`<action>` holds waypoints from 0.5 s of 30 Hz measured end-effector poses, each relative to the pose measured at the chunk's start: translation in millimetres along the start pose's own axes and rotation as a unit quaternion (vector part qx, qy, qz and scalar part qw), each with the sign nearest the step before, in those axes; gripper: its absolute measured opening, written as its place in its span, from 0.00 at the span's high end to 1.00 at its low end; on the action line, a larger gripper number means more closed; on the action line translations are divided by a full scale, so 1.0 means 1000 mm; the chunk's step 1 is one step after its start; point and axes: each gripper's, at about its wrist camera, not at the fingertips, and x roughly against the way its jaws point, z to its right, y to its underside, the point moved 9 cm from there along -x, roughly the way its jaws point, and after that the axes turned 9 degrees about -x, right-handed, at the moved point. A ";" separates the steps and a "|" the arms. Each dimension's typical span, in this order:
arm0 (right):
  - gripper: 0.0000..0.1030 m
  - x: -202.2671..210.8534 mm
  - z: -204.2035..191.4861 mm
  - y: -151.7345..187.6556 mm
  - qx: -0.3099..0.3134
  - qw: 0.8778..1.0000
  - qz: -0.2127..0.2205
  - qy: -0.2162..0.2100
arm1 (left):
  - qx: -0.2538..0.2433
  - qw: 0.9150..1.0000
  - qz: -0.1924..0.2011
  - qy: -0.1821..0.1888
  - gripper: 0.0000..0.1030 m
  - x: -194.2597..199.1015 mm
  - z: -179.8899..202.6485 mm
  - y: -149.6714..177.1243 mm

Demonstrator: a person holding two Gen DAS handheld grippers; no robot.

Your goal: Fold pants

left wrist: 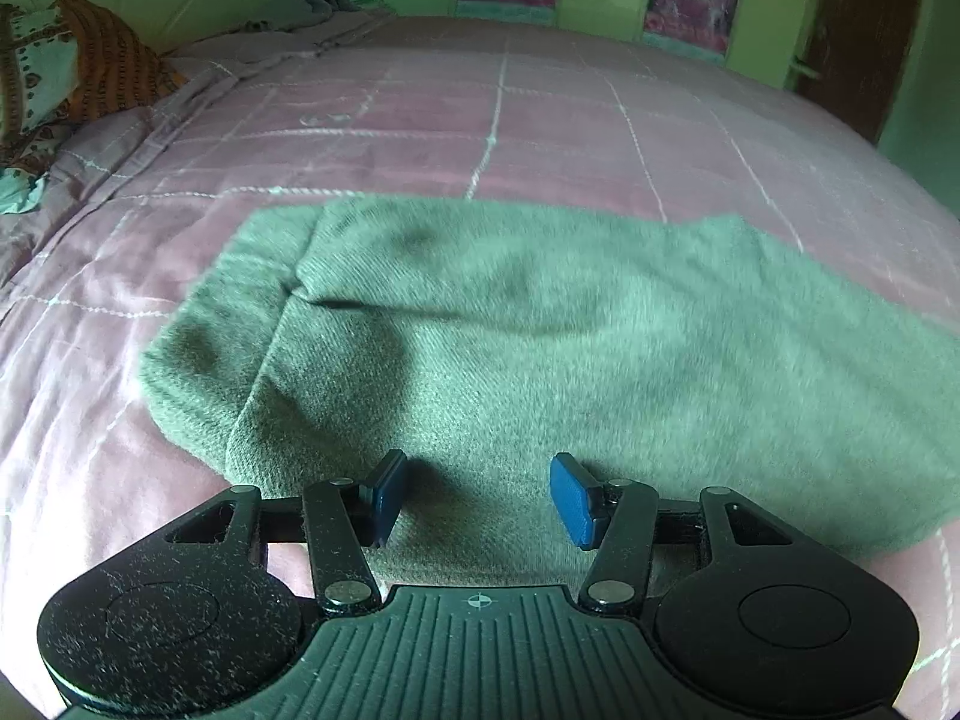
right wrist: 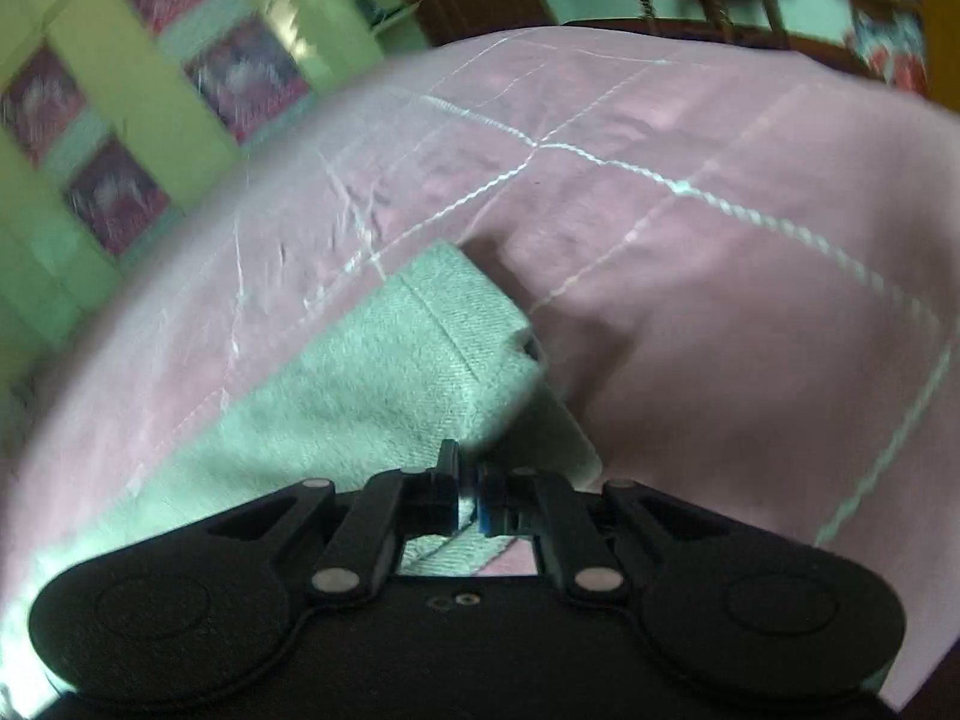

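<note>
The green pants (left wrist: 540,324) lie flat on a bed covered with a pink quilt (left wrist: 420,114) crossed by pale stitched lines. In the left wrist view they spread across the middle of the bed as a folded, broad shape, with a lower layer showing along the left edge and a crease running across the upper layer.

The left tool (left wrist: 477,498) hangs just over the near edge of the pants, its blue pads (left wrist: 573,501) standing apart with only fabric below them — nothing is pinched between them.

The right tool (right wrist: 470,492) has its jaws drawn together on a fold of the pants (right wrist: 384,372) — cloth runs right up to the tips and shows again behind them. From this view a hemmed corner of the pants reaches toward the middle of the quilt.

A patterned orange and teal cloth (left wrist: 66,78) lies at the far left of the bed, well apart from the pants.
</note>
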 end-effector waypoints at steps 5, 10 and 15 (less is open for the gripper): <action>0.67 0.010 -0.019 0.009 0.028 1.000 -0.001 -0.007 | 0.122 0.986 0.107 -0.041 0.49 0.047 -0.052 -0.006; 0.58 0.017 -0.020 0.015 0.043 0.999 0.009 -0.015 | 0.226 0.970 0.083 -0.042 0.49 0.044 -0.106 0.018; 0.53 0.013 -0.021 0.020 0.031 0.999 0.011 0.002 | 0.253 0.965 0.070 -0.008 0.49 0.022 -0.115 0.022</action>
